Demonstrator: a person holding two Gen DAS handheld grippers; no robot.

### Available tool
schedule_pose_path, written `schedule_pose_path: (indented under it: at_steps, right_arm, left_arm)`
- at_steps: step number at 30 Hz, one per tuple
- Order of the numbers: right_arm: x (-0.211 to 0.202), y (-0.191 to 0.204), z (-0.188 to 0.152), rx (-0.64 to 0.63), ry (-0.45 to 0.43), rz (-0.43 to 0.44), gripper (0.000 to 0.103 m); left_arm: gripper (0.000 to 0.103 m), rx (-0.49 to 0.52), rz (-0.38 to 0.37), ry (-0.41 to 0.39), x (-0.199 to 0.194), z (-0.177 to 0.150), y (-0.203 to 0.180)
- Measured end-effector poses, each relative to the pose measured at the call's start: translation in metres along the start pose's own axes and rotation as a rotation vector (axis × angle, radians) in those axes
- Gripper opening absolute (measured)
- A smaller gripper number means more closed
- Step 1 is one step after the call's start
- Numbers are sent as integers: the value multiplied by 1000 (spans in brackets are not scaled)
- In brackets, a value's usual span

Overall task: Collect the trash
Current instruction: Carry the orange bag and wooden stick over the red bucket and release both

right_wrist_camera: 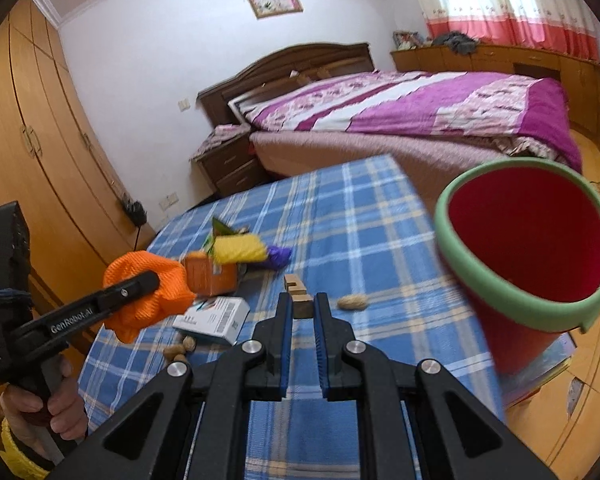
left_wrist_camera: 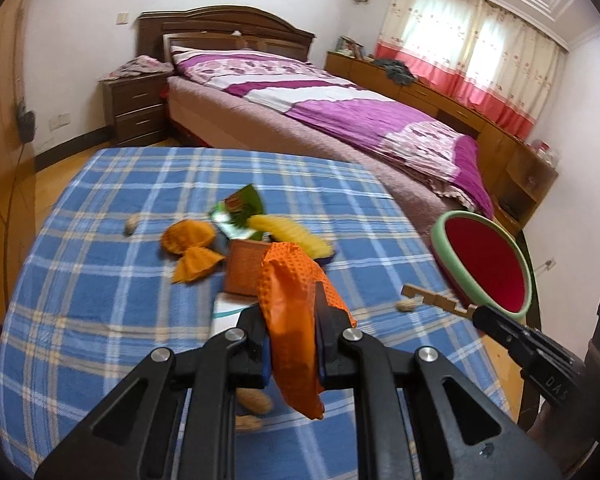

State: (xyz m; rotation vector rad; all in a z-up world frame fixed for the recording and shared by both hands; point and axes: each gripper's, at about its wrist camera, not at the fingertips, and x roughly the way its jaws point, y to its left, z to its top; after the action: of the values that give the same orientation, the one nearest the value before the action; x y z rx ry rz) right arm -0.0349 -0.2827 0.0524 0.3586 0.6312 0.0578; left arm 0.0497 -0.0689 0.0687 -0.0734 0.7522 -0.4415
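Observation:
My left gripper (left_wrist_camera: pixel 291 320) is shut on a crumpled orange mesh wrapper (left_wrist_camera: pixel 296 312), held above the blue plaid table; it also shows in the right wrist view (right_wrist_camera: pixel 144 296). My right gripper (right_wrist_camera: pixel 302 309) is shut on a notched wooden piece (right_wrist_camera: pixel 298 294), which also shows in the left wrist view (left_wrist_camera: pixel 436 300). A red bin with a green rim (right_wrist_camera: pixel 528 256) stands at the table's right edge, right of both grippers. On the table lie a yellow mesh wrapper (left_wrist_camera: pixel 288 234), a green snack packet (left_wrist_camera: pixel 240 210), an orange box (left_wrist_camera: pixel 246 266) and an orange cloth wrapper (left_wrist_camera: pixel 190 248).
Peanuts lie on the plaid cloth (left_wrist_camera: pixel 407 305), (left_wrist_camera: pixel 132 224), (right_wrist_camera: pixel 180 350). A white barcoded box (right_wrist_camera: pixel 214 318) lies near the front left. A purple scrap (right_wrist_camera: pixel 278 256) sits by the yellow mesh. A bed (left_wrist_camera: pixel 340 104) and nightstand (left_wrist_camera: pixel 140 108) stand beyond the table.

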Motion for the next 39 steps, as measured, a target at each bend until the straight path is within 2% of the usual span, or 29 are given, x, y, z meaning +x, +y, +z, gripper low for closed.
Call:
schedule_pose_path:
  at_steps: [8, 20, 30, 39]
  right_arm:
    - [-30, -31, 12, 51, -87, -64, 12]
    - [-60, -94, 20, 149, -162, -175, 12]
    - [-67, -152, 18, 240, -173, -265, 12]
    - [-58, -191, 11, 301, -149, -308, 12]
  left_arm:
    - [15, 84, -68, 25, 16, 13, -47]
    - [15, 235, -162, 45, 44, 26, -128]
    - [15, 302, -239, 83, 85, 30, -188]
    - [15, 342, -261, 132, 124, 21, -220]
